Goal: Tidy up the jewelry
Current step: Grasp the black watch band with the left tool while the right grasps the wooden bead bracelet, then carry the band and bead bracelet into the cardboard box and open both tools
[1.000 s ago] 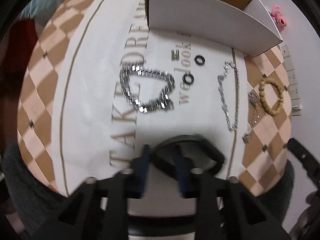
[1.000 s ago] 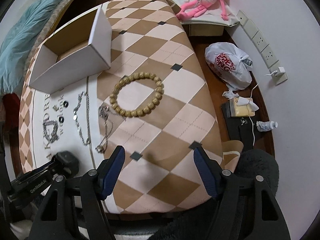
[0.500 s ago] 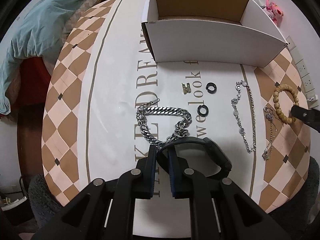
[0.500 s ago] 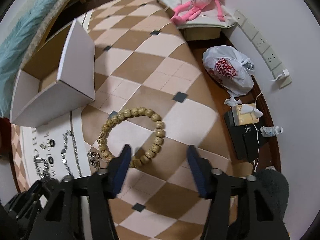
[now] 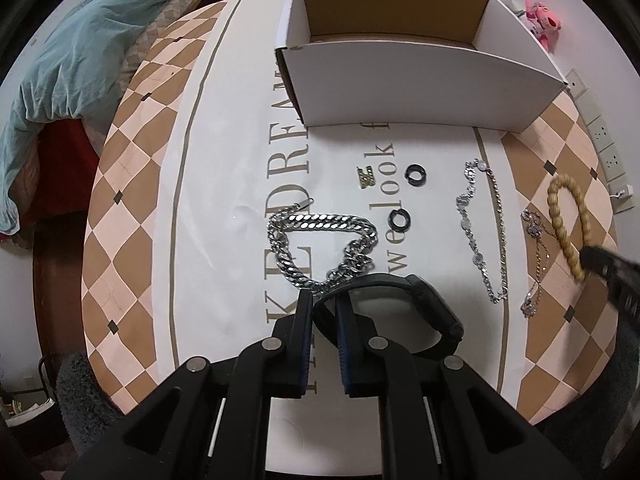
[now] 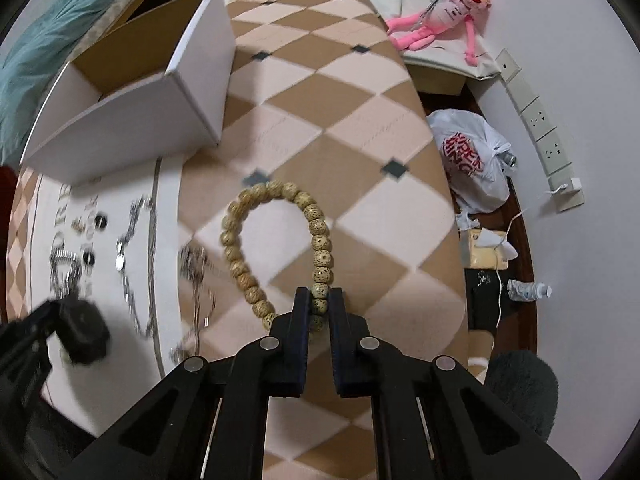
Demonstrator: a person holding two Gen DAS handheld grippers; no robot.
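My left gripper [image 5: 320,308] is shut on the strap of a black watch [image 5: 424,304], held just above the table. A thick silver chain [image 5: 320,240] lies right in front of it. My right gripper [image 6: 319,304] is shut on a wooden bead bracelet [image 6: 280,236]; the bracelet also shows in the left wrist view [image 5: 564,220]. An open white cardboard box [image 5: 400,64] stands at the far side of the table; it shows in the right wrist view too [image 6: 132,108]. Two black rings [image 5: 416,172], a small gold charm [image 5: 366,176] and thin silver chains [image 5: 480,232] lie between.
The table has a tan diamond-check cloth [image 6: 340,128] with a white lettered runner [image 5: 224,208]. A teal blanket [image 5: 60,56] lies beyond the left edge. On the floor to the right are a plastic bag [image 6: 472,160], a pink plush toy [image 6: 440,12] and a bottle [image 6: 528,290].
My right gripper moved forward to the bead bracelet and closed on it. My left gripper closed on the watch strap and has risen and drawn back from the table a little.
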